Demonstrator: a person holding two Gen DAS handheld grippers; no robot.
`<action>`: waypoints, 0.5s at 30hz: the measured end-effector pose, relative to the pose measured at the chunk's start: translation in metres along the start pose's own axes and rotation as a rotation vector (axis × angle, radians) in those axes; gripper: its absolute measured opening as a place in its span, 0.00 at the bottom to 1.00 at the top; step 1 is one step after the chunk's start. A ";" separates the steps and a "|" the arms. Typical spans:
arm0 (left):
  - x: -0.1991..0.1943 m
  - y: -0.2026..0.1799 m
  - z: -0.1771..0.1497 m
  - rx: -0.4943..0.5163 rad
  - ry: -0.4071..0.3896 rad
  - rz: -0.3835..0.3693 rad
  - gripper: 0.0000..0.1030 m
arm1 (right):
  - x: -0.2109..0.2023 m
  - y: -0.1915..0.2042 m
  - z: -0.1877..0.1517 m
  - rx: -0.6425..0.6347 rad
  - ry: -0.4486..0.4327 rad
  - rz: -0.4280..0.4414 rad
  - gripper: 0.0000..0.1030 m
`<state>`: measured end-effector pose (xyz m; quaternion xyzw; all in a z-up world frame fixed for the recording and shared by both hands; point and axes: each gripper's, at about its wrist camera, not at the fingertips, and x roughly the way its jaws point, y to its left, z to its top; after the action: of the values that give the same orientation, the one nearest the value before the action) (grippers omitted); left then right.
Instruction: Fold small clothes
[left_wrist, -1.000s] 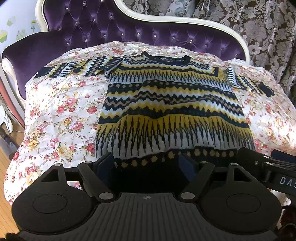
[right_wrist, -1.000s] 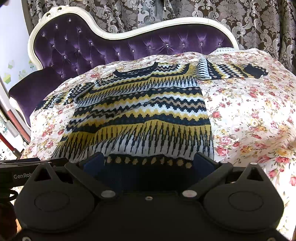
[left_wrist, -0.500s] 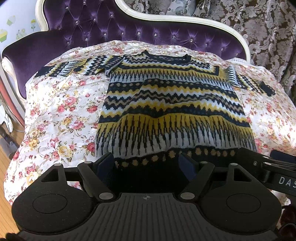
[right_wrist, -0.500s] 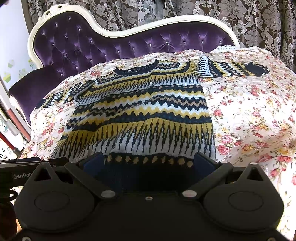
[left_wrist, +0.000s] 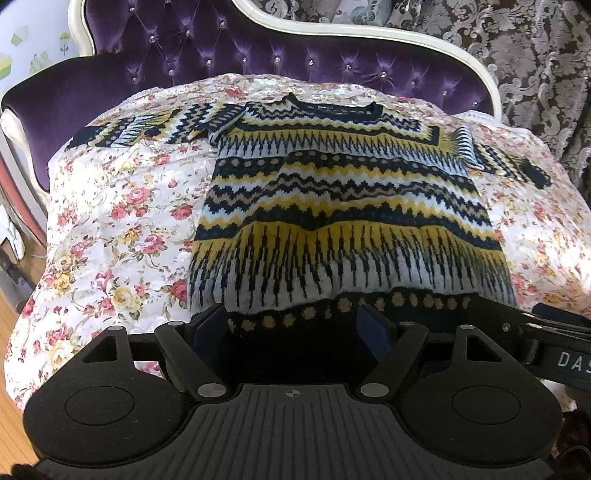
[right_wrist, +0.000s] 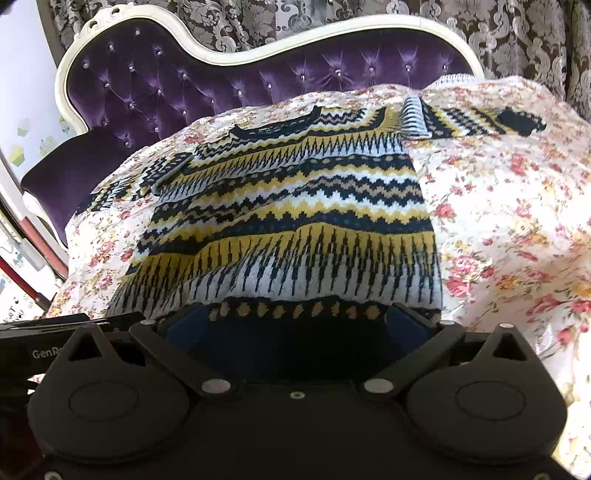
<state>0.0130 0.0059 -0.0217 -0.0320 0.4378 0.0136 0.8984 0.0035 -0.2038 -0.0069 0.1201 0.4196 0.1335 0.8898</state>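
Observation:
A knitted sweater (left_wrist: 343, 206) (right_wrist: 295, 206) in navy, yellow and white zigzag bands lies face up on a floral bedspread (left_wrist: 122, 221), both sleeves spread sideways. Its dark dotted hem is nearest to me. My left gripper (left_wrist: 290, 321) stands open at the hem's left part, with the hem band lying between its wide-set fingers. At the hem's right part my right gripper (right_wrist: 293, 323) is open too, with the band between its fingers. Each gripper shows at the edge of the other's view: the right one (left_wrist: 554, 347), the left one (right_wrist: 55, 332). The hem's underside is hidden.
A purple tufted headboard with a cream frame (left_wrist: 332, 48) (right_wrist: 258, 74) rises behind the bed. Patterned curtains (right_wrist: 517, 37) hang beyond it. The bedspread (right_wrist: 517, 221) spreads out on both sides of the sweater. Floor and furniture edges show at the far left (left_wrist: 11, 240).
Slight ripples have formed across the sweater's body above the hem. The right wrist view has tipped a little, so the bed sits higher in it. Both jaws keep the same width.

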 end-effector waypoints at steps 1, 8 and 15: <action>0.001 0.000 0.001 -0.001 0.002 -0.001 0.74 | 0.001 -0.001 0.001 0.009 0.009 0.009 1.00; 0.006 0.003 0.013 -0.012 0.012 -0.013 0.74 | 0.014 -0.009 0.012 0.075 0.082 0.051 1.00; 0.011 0.004 0.032 0.000 0.019 -0.035 0.74 | 0.035 -0.019 0.032 0.092 0.189 0.079 1.00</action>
<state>0.0449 0.0119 -0.0105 -0.0400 0.4457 -0.0024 0.8943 0.0523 -0.2130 -0.0181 0.1639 0.5024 0.1596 0.8338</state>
